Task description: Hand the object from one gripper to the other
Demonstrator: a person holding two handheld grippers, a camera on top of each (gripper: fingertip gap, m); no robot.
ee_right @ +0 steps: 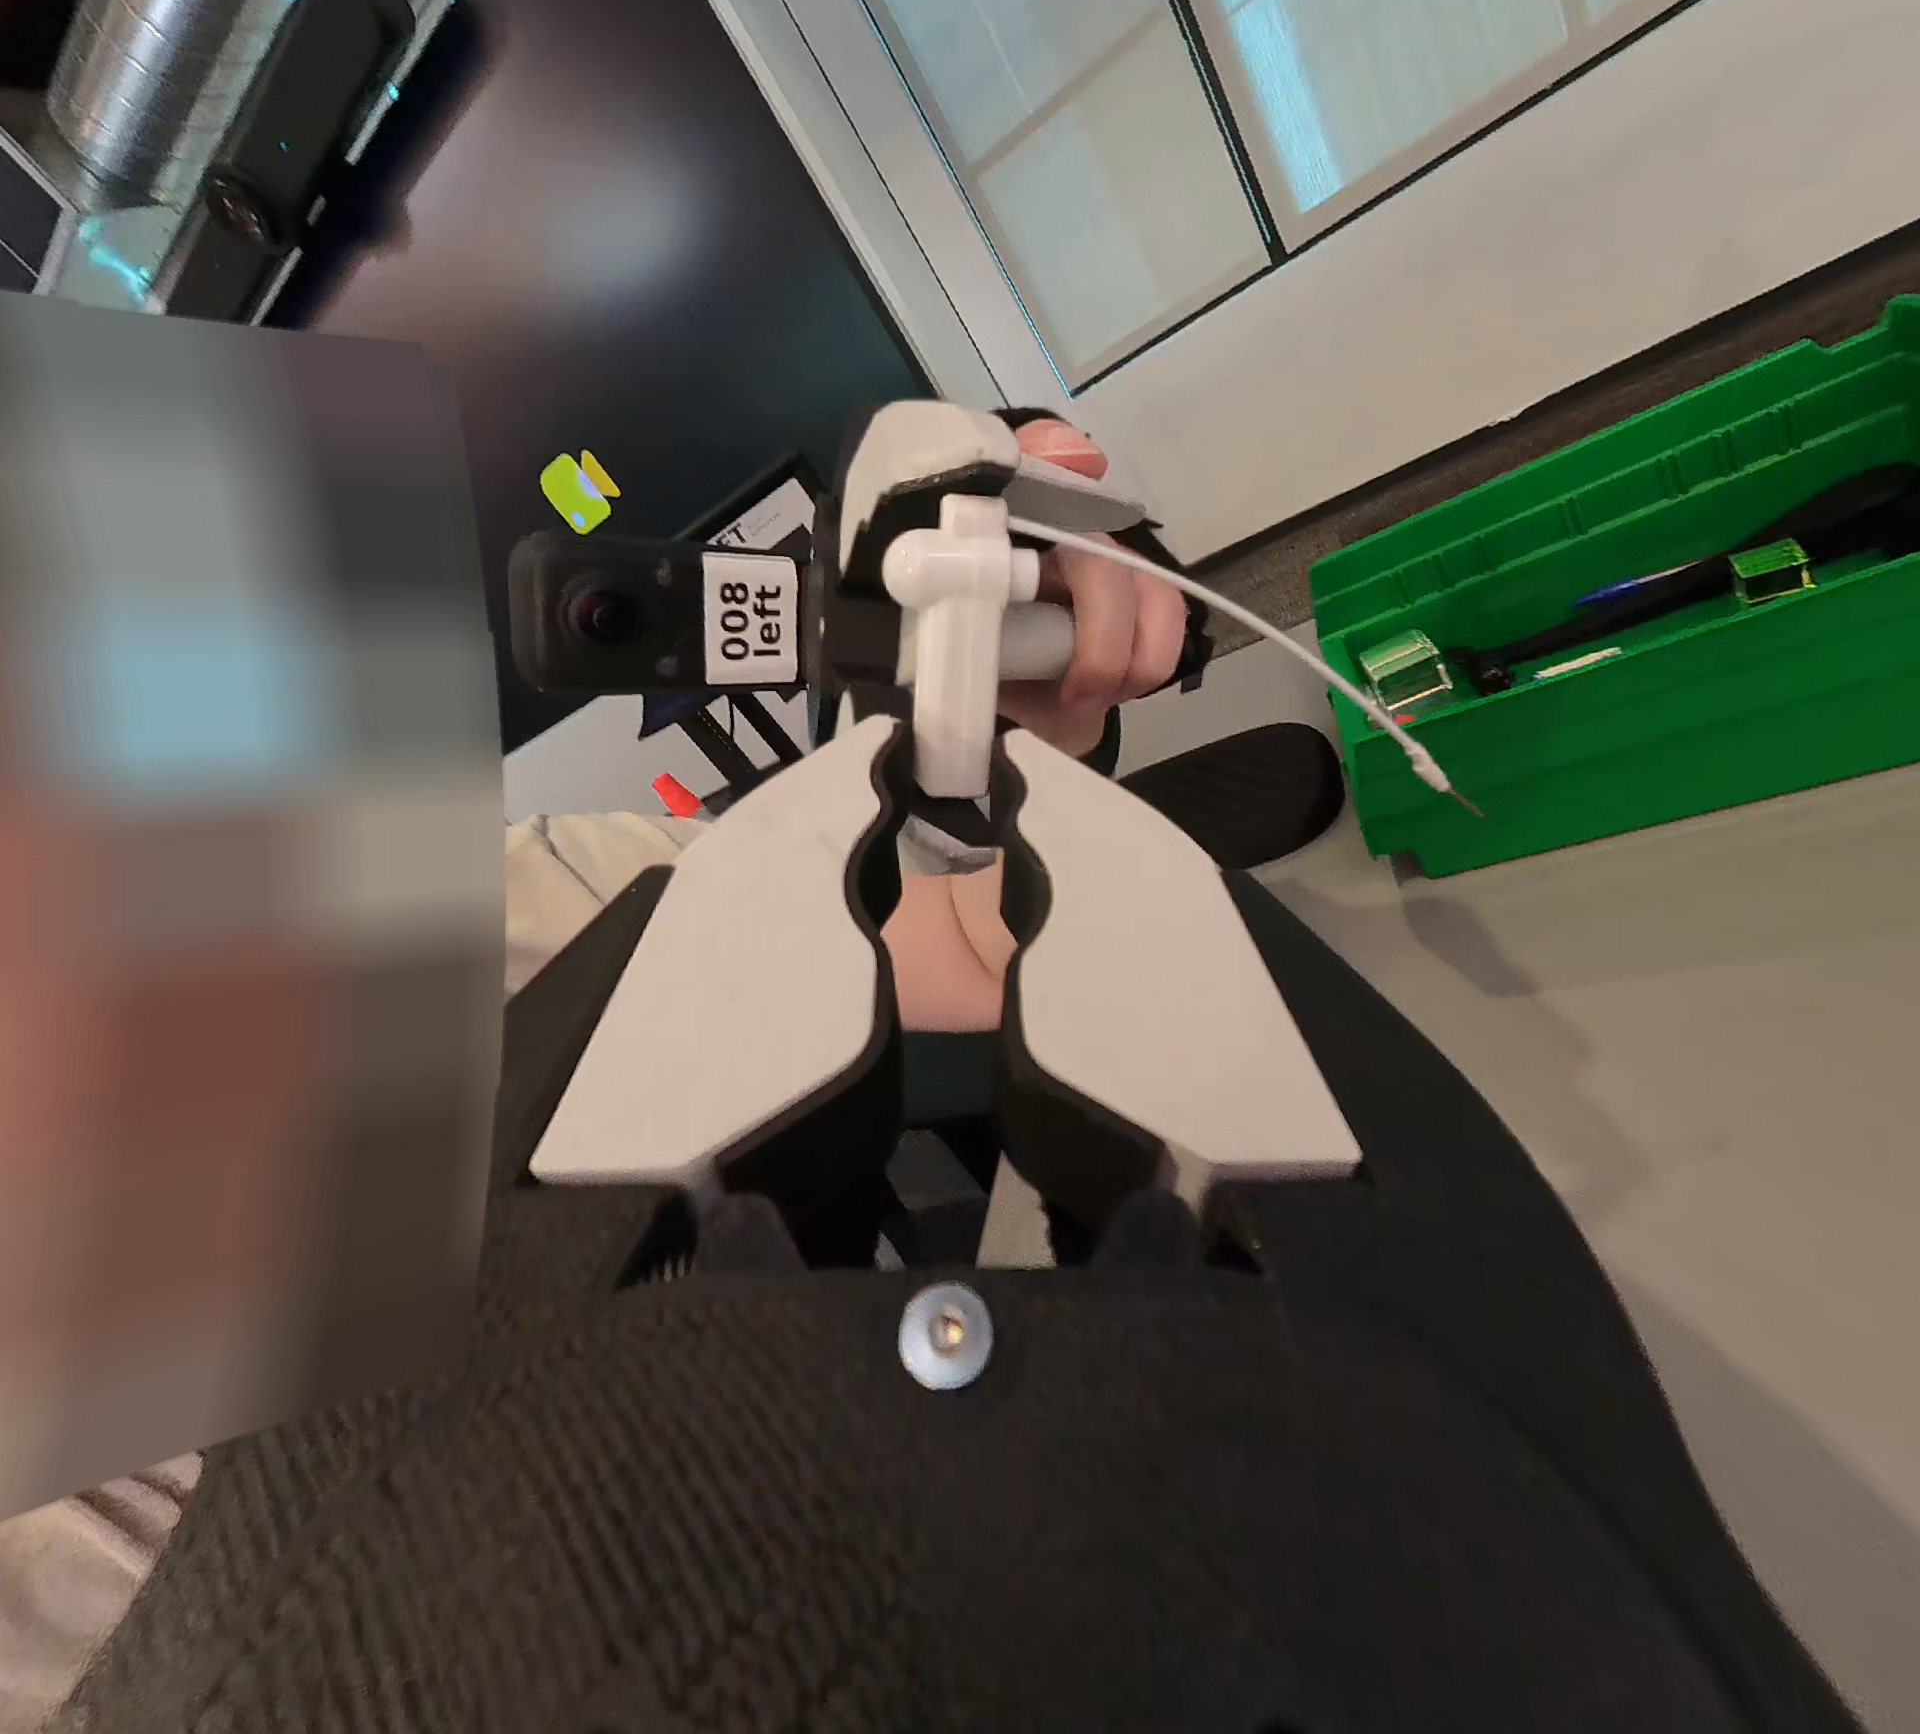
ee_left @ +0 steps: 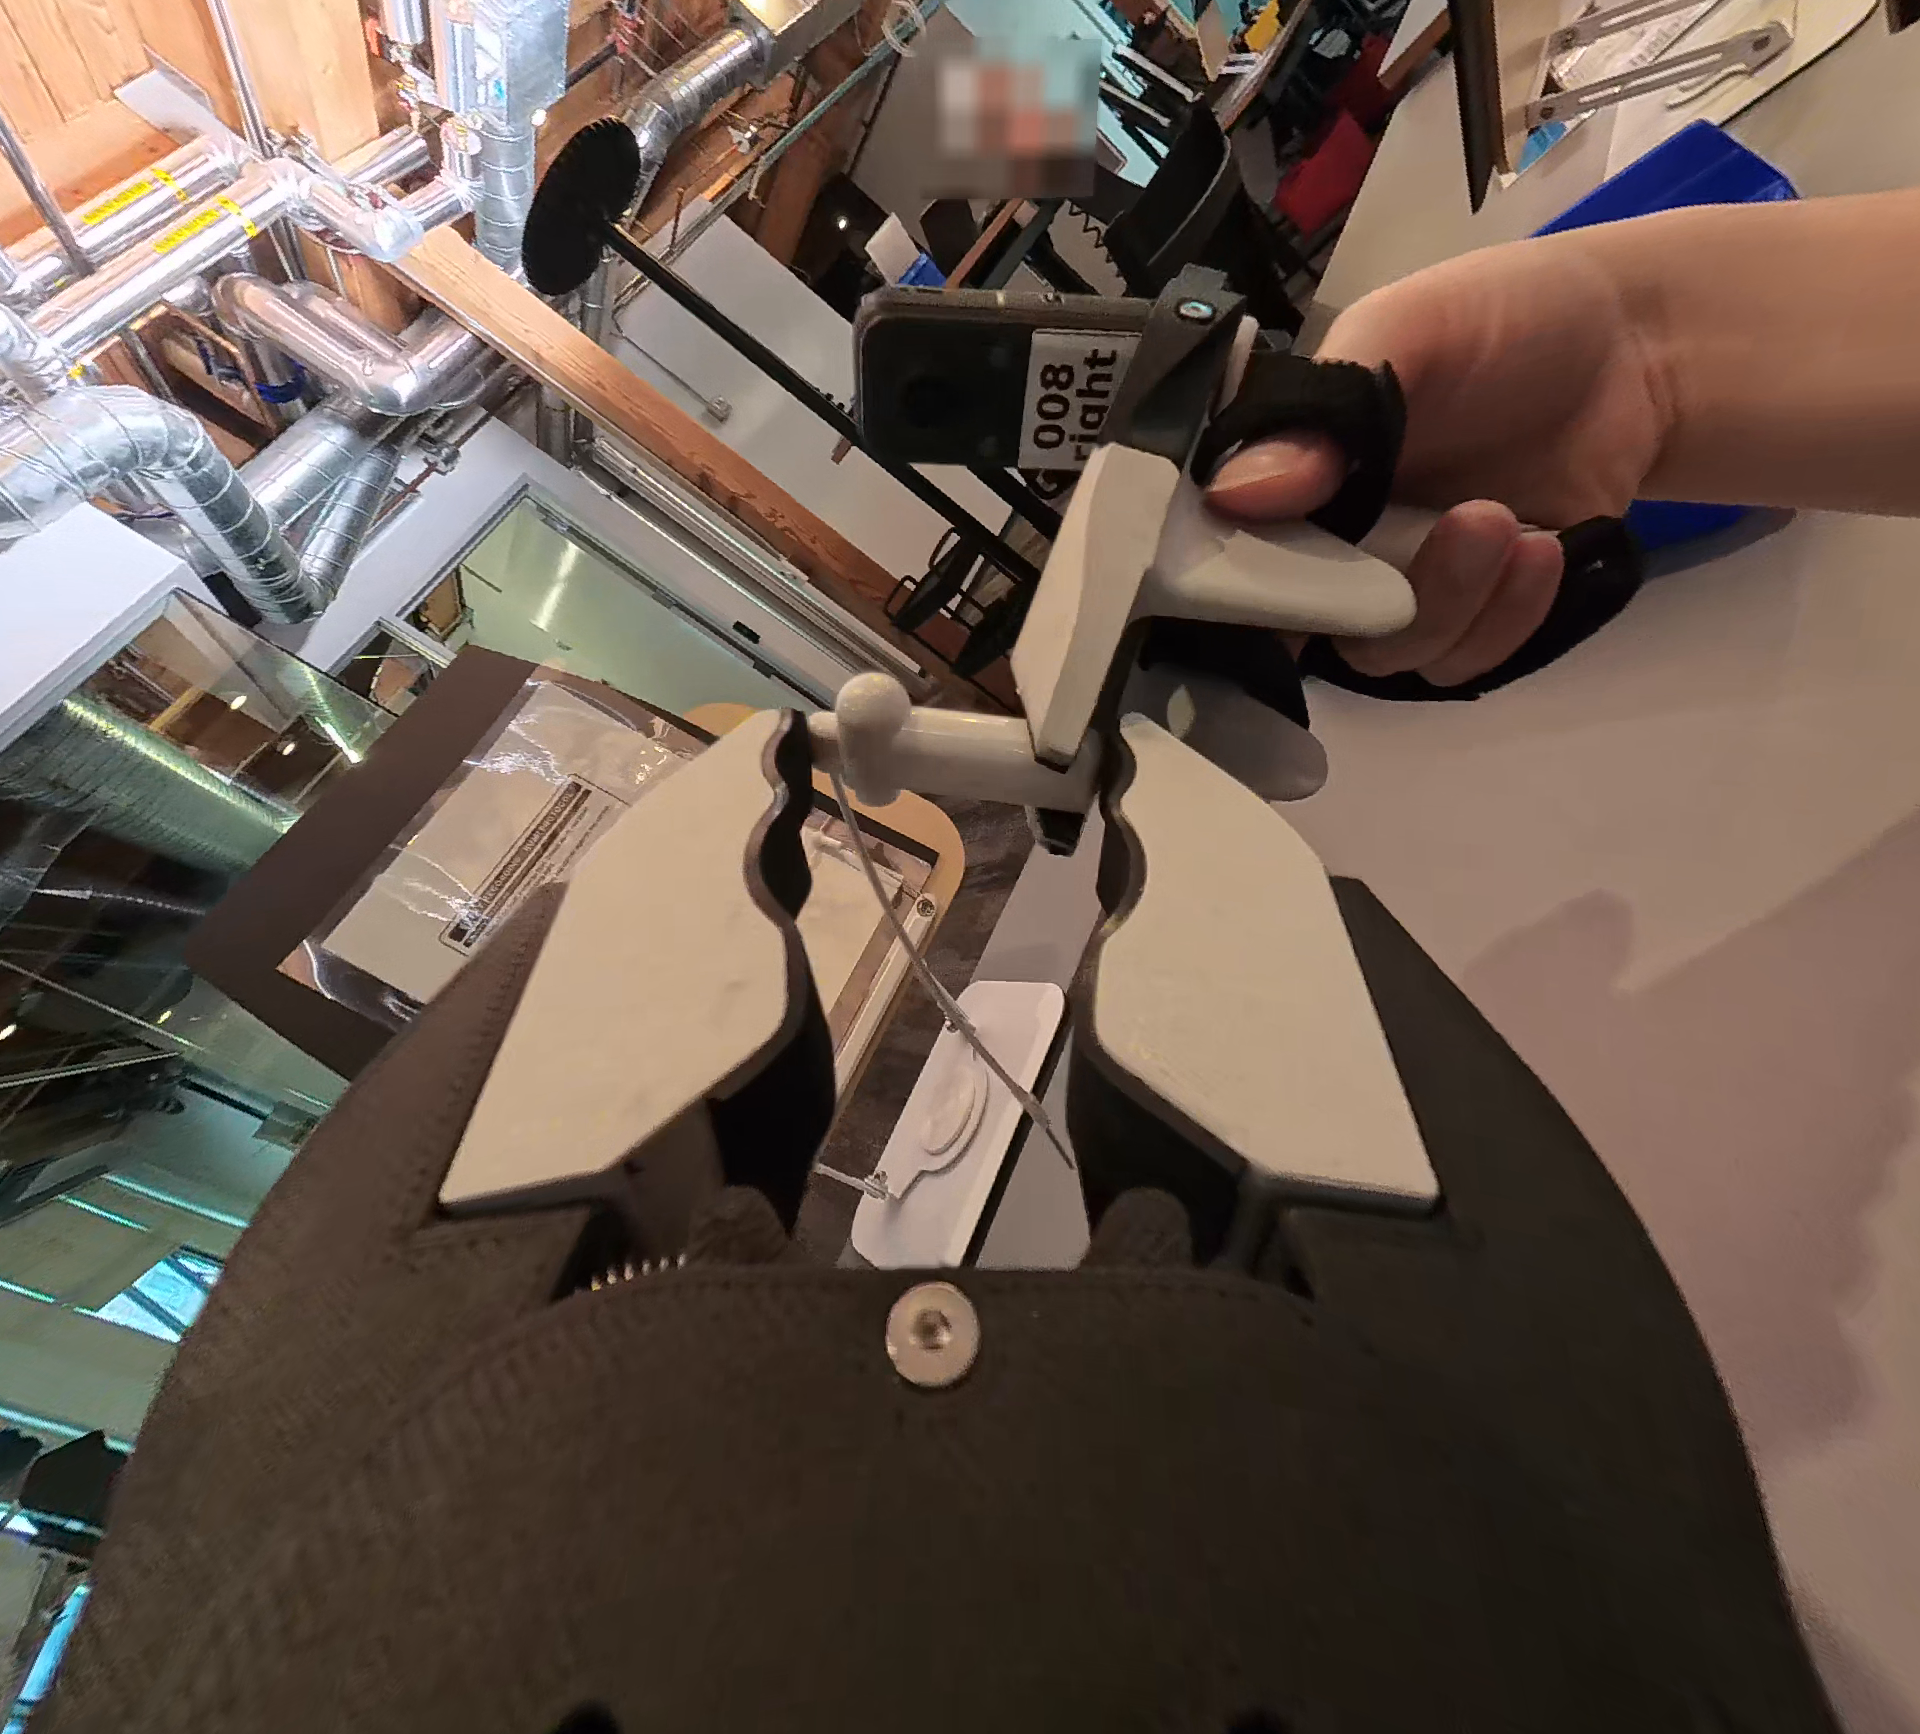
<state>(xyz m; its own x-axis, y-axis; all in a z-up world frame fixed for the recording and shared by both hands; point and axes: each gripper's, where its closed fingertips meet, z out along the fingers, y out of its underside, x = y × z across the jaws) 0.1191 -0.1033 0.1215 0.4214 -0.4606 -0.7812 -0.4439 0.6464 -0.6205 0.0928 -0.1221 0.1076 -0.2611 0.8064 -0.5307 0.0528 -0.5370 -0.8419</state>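
Both grippers pinch the white plastic tag (ee_right: 951, 635) at once: right gripper (ee_right: 948, 775) nearly closed on its stem, left gripper (ee_left: 948, 754) narrowed across it, so nothing drops mid-handover.

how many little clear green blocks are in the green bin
2: one clear block at the green bin's left end, another farther right by a black item; more may be hidden.
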